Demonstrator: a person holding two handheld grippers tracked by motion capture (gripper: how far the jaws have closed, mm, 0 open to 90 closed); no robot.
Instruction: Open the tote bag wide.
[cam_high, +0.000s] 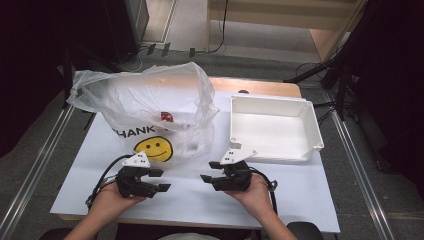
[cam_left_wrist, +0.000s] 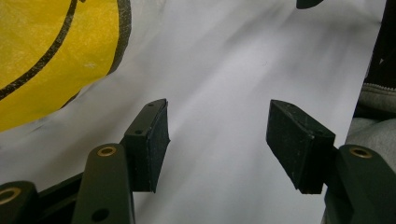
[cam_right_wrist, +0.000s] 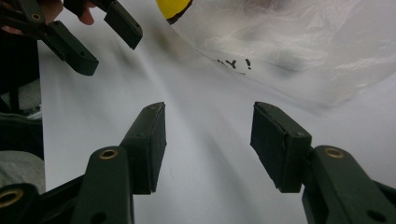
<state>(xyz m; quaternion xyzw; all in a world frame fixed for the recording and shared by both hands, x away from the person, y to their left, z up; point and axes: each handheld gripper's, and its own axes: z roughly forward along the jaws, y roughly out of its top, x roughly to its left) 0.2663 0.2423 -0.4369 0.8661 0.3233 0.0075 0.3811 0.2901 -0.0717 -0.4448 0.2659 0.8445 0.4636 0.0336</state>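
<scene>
Grippers parked near the table's front edge, so we've got the left gripper (cam_high: 161, 180) and the right gripper (cam_high: 207, 171) facing each other, both with jaws spread apart and nothing between them. Just behind them sits the clear crinkly plastic bag with a yellow smiley face (cam_high: 150, 112), on the white table (cam_high: 295, 187). Beside the bag, to the right, there's a white rectangular plastic tray (cam_high: 315, 127).
</scene>
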